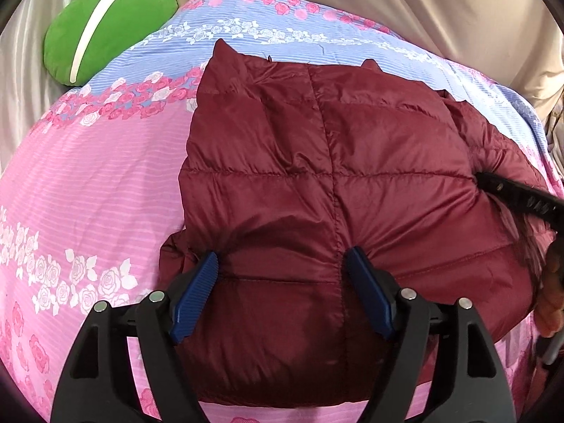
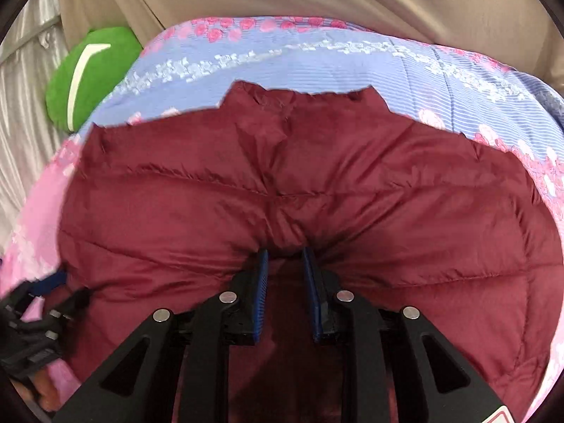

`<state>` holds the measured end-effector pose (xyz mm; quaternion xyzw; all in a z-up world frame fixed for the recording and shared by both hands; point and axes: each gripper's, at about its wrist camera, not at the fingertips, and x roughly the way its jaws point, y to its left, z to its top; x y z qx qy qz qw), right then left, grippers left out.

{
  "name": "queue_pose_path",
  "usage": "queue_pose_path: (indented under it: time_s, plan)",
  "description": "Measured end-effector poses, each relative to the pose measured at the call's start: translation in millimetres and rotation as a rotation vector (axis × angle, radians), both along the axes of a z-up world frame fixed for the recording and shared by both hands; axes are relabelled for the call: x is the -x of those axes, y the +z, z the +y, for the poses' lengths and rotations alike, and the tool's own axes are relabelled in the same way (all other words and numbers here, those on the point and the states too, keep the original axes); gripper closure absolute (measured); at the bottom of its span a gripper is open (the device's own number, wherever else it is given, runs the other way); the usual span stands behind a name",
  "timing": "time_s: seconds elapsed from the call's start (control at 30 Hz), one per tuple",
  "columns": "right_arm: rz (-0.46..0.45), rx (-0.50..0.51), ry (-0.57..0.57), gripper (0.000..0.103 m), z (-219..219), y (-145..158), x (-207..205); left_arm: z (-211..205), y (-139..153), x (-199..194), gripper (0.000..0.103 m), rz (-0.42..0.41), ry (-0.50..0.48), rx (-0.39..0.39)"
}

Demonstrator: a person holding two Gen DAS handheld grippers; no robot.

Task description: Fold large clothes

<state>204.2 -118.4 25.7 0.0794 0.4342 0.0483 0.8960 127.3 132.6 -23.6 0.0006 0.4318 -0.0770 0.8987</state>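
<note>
A dark red quilted puffer jacket [image 1: 317, 162] lies folded on a pink and blue floral bedspread [image 1: 88, 183]. My left gripper [image 1: 282, 257] is open, its blue pads pressed down on the jacket's near part with fabric between them. My right gripper [image 2: 284, 252] has its pads close together, pinching a bunched fold of the jacket [image 2: 282, 183]. The right gripper also shows in the left wrist view [image 1: 518, 197] at the jacket's right side. The left gripper shows in the right wrist view [image 2: 38, 320] at the far left.
A green cushion with a white stripe [image 1: 105, 24] lies at the bedspread's far left corner. Beige curtain fabric [image 1: 423, 0] hangs behind the bed. Silvery cloth [image 1: 21, 81] lies at the left.
</note>
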Motion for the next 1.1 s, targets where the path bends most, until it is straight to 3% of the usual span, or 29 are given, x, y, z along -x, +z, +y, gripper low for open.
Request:
queue_pose_path:
  time_s: [0.13,0.3,0.43,0.6,0.73,0.9,0.97,1.1]
  plan:
    - [-0.033,0.001,0.019,0.081,14.8,15.7,-6.2,0.0,-0.1,-0.7,0.028,-0.004,0.002,0.001]
    - [0.011,0.018,0.035,0.081,28.0,-8.7,-26.7,-0.1,0.1,0.1,0.027,-0.007,0.004,0.008]
    - [0.004,-0.006,0.024,0.081,23.7,3.8,-24.8,0.0,3.4,0.4,0.028,-0.006,0.005,0.003]
    - [-0.047,-0.018,-0.048,0.081,-3.9,31.1,-39.3,3.4,41.2,-17.5,0.028,-0.083,-0.013,0.058]
    - [-0.034,-0.053,-0.061,0.081,-13.1,33.9,-61.9,-7.6,60.6,-65.1,0.027,-0.105,-0.02,0.073]
    - [0.035,-0.008,-0.055,0.081,-6.5,5.8,-92.3,-27.6,35.1,-122.4,0.027,-0.037,0.001,0.021]
    - [0.059,-0.021,-0.045,0.082,-7.8,-7.3,-100.0,-27.9,20.7,-137.0,0.022,-0.021,0.007,0.018]
    - [0.052,-0.009,-0.035,0.082,-7.6,-17.0,-107.5,-26.7,12.5,-143.6,0.015,-0.017,0.022,0.035]
